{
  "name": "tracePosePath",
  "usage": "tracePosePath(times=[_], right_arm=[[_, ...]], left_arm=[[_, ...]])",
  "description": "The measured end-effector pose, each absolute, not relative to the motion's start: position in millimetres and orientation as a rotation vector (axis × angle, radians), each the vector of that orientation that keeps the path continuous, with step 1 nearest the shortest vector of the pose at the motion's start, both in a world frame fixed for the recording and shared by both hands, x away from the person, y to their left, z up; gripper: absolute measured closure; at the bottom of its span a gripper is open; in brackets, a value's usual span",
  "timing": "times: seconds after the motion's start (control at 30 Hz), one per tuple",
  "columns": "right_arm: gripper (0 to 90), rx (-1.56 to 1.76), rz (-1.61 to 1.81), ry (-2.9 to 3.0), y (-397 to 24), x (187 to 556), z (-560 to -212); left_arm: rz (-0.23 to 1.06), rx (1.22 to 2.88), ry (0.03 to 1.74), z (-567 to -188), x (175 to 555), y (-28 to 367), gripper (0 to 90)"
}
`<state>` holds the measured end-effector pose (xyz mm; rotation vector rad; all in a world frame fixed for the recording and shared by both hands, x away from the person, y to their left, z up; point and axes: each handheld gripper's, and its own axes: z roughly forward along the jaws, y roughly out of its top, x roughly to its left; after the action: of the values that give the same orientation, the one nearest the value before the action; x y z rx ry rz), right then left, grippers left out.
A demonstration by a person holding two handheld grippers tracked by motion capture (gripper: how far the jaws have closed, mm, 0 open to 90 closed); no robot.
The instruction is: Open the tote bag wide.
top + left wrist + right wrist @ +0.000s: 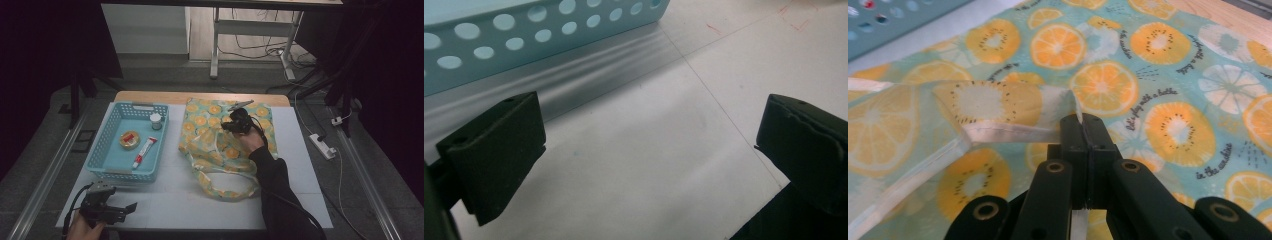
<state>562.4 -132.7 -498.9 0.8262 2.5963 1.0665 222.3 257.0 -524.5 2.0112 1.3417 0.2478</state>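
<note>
At the far left of the bench the left tool rests low near the front edge, its jaws standing wide apart with nothing but bare white surface between them; in the left gripper view the blue basket lies just beyond them. That basket holds a roll of tape, a red and white tube and a small white-capped jar, none of them touched by either tool, so nothing appears to have been moved out yet. To the right of the basket lies the fruit-print bag, flat on the bench with its pale handle loops sprawled toward the front. The right tool is over the far part of the bag, and the right gripper view shows its jaws pressed together on a strip of the bag's edge or handle, lifting that fabric a little above the layer below (whether it has caught one layer or two I cannot tell). My reading is that the work is at an early stage: the bag is gripped and its mouth is just beginning to be raised, but it is not yet open enough to take anything, and the loading of the basket's contents, if that is the aim, remains wholly ahead, with the left tool free for it.
</note>
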Motion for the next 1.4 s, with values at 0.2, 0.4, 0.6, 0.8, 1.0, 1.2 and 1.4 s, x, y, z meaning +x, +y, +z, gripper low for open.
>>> tracePosePath(times=[0.2, 0.4, 0.6, 0.8, 1.0, 1.2, 1.4], right_arm=[[89.2, 0.861, 0.968, 2.622, -132.9, 567.0, -513.8], [82.5, 0.878, 0.961, 2.626, -135.4, 567.4, -515.3], [66.2, 0.879, 0.985, 2.605, -137.7, 563.6, -507.3], [58.8, 0.869, 1.02, 2.611, -138.3, 558.1, -499.6], [50.7, 0.855, 1.067, 2.627, -140.2, 548.5, -490.4], [40.9, 0.853, 1.076, 2.623, -143.9, 539.7, -483.6], [28.6, 0.835, 1.071, 2.647, -146.2, 526.9, -479.3]], left_arm=[[0.249, 2.012, 1.342, -524.5, 222.2, 256.9, 0.0], [0.253, 2.012, 1.34, -524.5, 221.9, 256.7, 0.0], [0.255, 2.011, 1.339, -524.3, 221.6, 256.7, 0.0], [0.257, 2.01, 1.339, -524.2, 221.3, 256.8, 0.0], [0.257, 2.008, 1.341, -524.1, 221.2, 256.8, 0.0], [0.259, 2.007, 1.34, -524.0, 221.0, 256.7, 0.0], [0.258, 2.007, 1.339, -523.9, 220.8, 256.7, 0.0]])
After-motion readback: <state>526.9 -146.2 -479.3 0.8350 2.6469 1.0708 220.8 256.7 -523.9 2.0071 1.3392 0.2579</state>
